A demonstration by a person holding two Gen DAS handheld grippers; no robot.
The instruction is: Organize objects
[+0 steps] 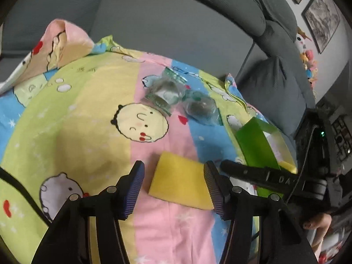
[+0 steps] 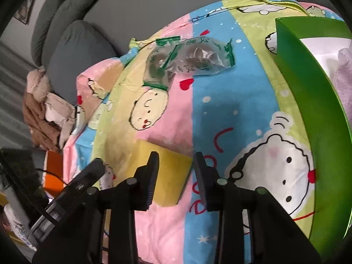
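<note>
Left gripper (image 1: 173, 182), jaws wide apart, straddles a flat yellow sponge (image 1: 181, 181) without gripping it; right gripper (image 2: 176, 176), also open and empty, hovers at the sponge's edge. The sponge's long axis runs roughly across the left jaws. It lies on a cartoon-print bedsheet (image 1: 88, 121), near the green box (image 2: 308, 101) and clear wrapped packets (image 1: 176, 94), with a grey sofa (image 1: 176, 22) behind.

One yellow sponge (image 1: 180, 182) at six o'clock, two clear plastic packets (image 1: 162, 92) at twelve, one green box (image 1: 257, 145) at three, all on one cartoon-print sheet (image 1: 77, 121).
</note>
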